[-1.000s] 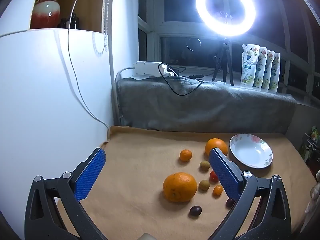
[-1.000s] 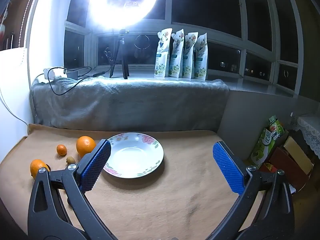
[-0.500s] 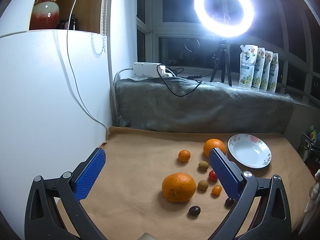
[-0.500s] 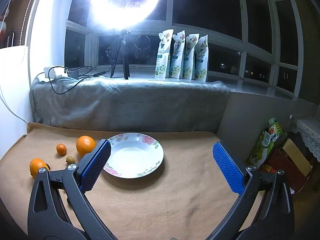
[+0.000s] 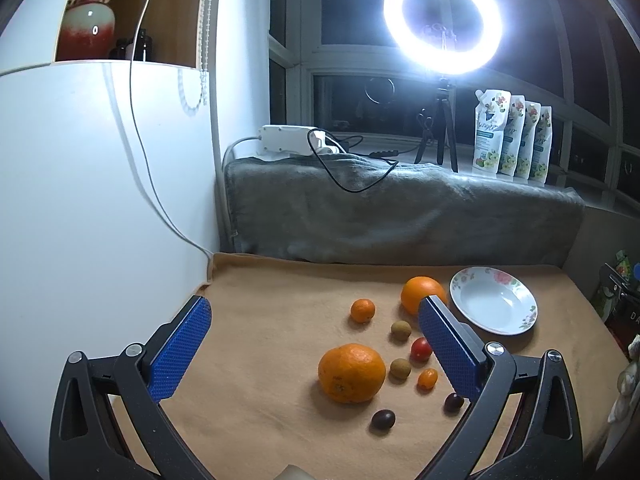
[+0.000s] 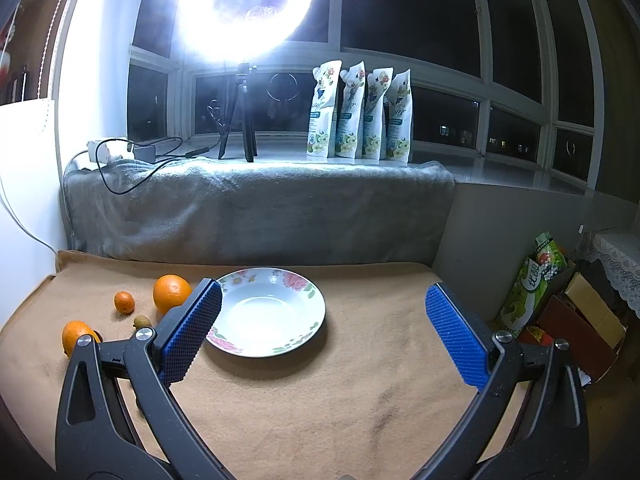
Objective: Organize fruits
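Observation:
A white floral plate stands empty on the tan cloth. Left of it lie a large rough orange, a smooth orange, a small mandarin, two brownish longans, a red cherry tomato, a kumquat and two dark grapes. My left gripper is open and empty, held above the fruit. My right gripper is open and empty, above the cloth in front of the plate.
A white cabinet stands at the left. A grey blanket covers the sill behind, with a ring light, a power strip and several pouches. Boxes and bags sit beyond the right edge.
The left wrist view has shifted slightly, so the fruit sits a little further left in the frame. Both grippers stay open and empty.

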`<state>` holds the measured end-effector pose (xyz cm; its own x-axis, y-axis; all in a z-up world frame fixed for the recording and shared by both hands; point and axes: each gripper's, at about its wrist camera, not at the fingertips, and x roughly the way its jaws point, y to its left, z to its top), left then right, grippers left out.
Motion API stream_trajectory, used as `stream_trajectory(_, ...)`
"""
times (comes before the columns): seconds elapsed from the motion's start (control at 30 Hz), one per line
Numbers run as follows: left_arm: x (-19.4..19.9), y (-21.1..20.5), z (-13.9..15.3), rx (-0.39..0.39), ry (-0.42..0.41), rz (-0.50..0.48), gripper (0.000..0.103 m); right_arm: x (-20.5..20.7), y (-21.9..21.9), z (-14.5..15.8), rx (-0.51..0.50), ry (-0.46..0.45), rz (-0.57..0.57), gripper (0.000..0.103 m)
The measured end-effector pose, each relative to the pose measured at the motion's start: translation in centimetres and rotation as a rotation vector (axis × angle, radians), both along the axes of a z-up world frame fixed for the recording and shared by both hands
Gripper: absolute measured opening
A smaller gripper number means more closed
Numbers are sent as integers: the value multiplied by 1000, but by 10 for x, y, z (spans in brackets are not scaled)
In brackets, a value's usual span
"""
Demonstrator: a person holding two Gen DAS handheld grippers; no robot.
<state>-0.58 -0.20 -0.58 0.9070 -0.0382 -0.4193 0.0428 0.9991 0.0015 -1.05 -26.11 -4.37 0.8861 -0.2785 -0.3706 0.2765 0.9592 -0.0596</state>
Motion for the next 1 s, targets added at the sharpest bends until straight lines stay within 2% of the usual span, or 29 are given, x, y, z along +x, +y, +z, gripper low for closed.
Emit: stream_trajectory(1.0, 4, -5, -6, -4, 16, -10, 102, -1, 0, -3, -1, 3, -1, 103)
